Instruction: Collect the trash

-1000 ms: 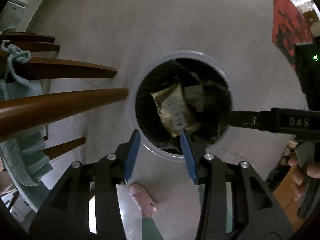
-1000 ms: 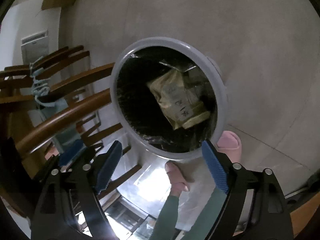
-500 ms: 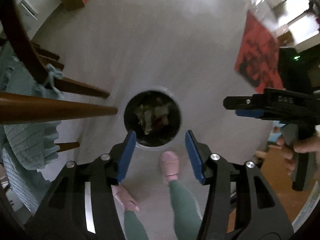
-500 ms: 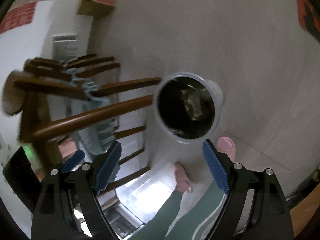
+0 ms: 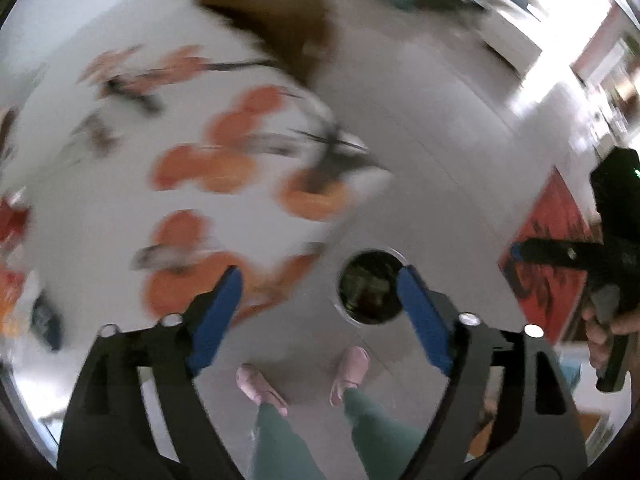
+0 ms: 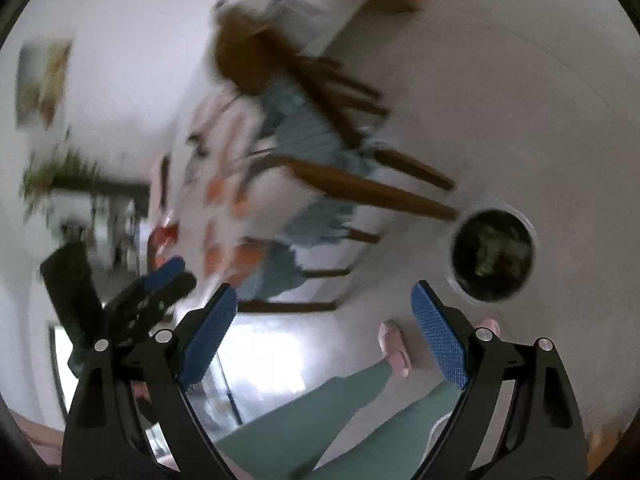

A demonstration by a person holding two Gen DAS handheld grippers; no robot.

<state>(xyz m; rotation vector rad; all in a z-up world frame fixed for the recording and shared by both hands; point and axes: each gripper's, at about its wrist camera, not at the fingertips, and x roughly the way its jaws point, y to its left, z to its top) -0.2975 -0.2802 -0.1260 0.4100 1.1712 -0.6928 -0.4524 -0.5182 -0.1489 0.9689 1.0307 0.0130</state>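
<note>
Grey floor [image 5: 420, 128], pale and smooth, seen from above in both views; much of each view is motion-blurred.

Bin [image 5: 371, 287]: round, pale rim, dark liner, standing on the floor. Left wrist view puts it just ahead of the right blue pad. Right wrist view shows it [image 6: 493, 256] to the right, beside a chair leg, with crumpled trash [image 6: 490, 254] inside; details too blurred to tell.

Left hand-held gripper [image 5: 318, 312]: jaws spread wide, nothing between the blue pads. Also visible at left of the right wrist view [image 6: 160, 280].

Right hand-held gripper [image 6: 323, 332]: jaws spread wide, nothing held. Its black body shows at the right edge of the left wrist view [image 5: 576, 256], gripped by a hand [image 5: 604, 328].

Tabletop [image 5: 160, 168]: white cloth with orange round prints, blurred, left of the bin.

Chair [image 6: 320, 128]: brown wood, teal cushion, standing between tabletop and bin.

Rug [image 5: 552, 256]: red with dark pattern, right of the bin.

Person: green trousers [image 5: 280, 440], pink slippers [image 5: 350, 368], standing just beside the bin.
</note>
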